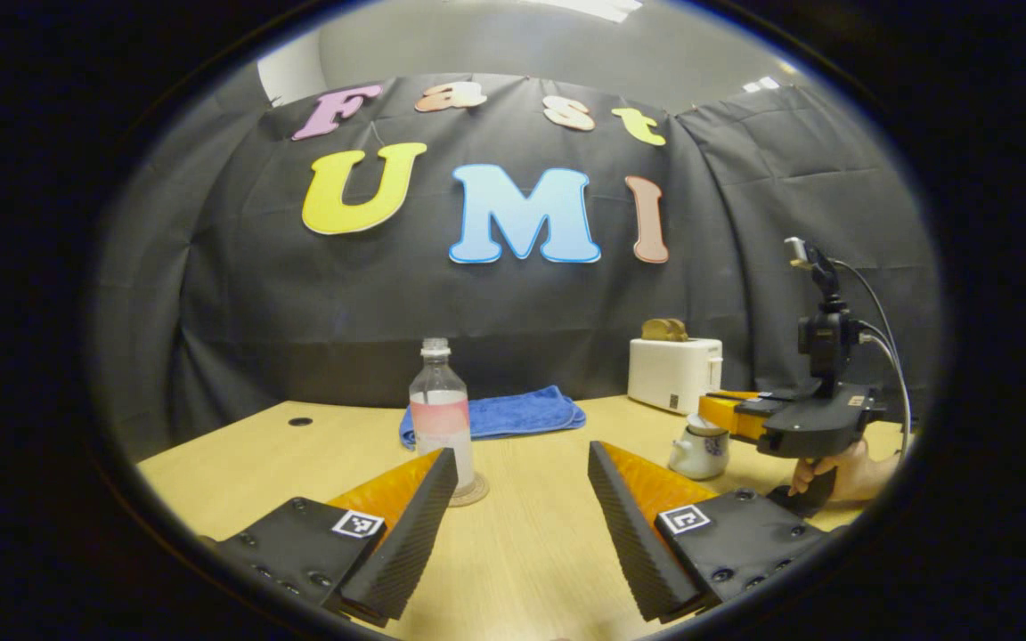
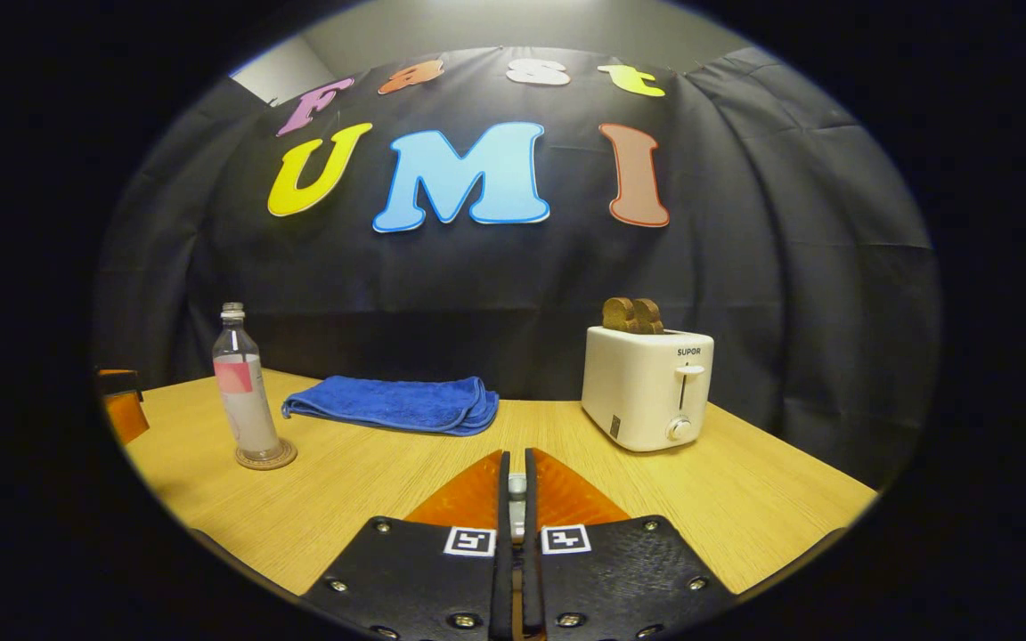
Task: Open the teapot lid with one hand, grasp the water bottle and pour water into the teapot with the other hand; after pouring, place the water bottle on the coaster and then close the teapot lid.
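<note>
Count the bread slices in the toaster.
2. Both bread slices stand side by side in the slots of the toaster, at the table's back right, right of the blue towel. None looks hidden.

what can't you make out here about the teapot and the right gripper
- Teapot lid, left gripper view: the right gripper sits over the top, so lid on, off or gripped is hidden.
- Right gripper, right gripper view: fingers nearly together on a small pale thing; too small to identify.
- Water bottle water level: blurred behind the label.
</note>
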Available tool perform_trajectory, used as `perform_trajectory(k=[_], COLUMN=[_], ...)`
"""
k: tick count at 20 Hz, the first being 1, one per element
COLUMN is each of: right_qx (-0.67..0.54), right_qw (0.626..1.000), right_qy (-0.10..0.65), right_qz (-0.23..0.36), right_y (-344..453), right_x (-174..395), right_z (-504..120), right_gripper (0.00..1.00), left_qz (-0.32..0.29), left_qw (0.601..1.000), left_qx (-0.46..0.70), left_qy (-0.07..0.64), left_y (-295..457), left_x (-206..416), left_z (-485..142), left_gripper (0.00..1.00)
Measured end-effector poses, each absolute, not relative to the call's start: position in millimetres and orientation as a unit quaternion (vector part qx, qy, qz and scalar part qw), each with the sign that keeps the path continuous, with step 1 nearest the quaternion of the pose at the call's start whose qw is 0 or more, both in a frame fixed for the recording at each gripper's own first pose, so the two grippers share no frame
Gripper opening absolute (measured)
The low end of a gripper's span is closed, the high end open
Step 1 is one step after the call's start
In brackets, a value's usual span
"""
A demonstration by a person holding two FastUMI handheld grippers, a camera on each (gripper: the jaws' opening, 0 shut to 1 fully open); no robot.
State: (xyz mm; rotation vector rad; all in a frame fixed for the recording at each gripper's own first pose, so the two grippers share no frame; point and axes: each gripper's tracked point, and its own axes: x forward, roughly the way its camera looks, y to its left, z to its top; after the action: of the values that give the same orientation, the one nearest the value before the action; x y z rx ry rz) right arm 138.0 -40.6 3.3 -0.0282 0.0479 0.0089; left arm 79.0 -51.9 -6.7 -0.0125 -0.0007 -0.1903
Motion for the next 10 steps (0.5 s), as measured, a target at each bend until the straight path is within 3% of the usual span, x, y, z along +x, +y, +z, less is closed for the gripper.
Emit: perform_trajectory(k=[8,10], right_qx=[-0.006,-0.016], right_qw=[0.999,0.999], right_qy=[0.044,0.045], right_qz=[0.002,0.000], right_y=[-41,-41], right_x=[144,142], right_z=[-8,-7], right_gripper=[0.04,0.11], left_qz=[-0.091,-0.090], left_qw=[0.996,0.996], left_qx=[-0.003,-0.001], left_qy=[0.002,0.002], left_y=[-51,-50], left_x=[77,77], left_z=[-7,-8], left_gripper=[1.00,1.00])
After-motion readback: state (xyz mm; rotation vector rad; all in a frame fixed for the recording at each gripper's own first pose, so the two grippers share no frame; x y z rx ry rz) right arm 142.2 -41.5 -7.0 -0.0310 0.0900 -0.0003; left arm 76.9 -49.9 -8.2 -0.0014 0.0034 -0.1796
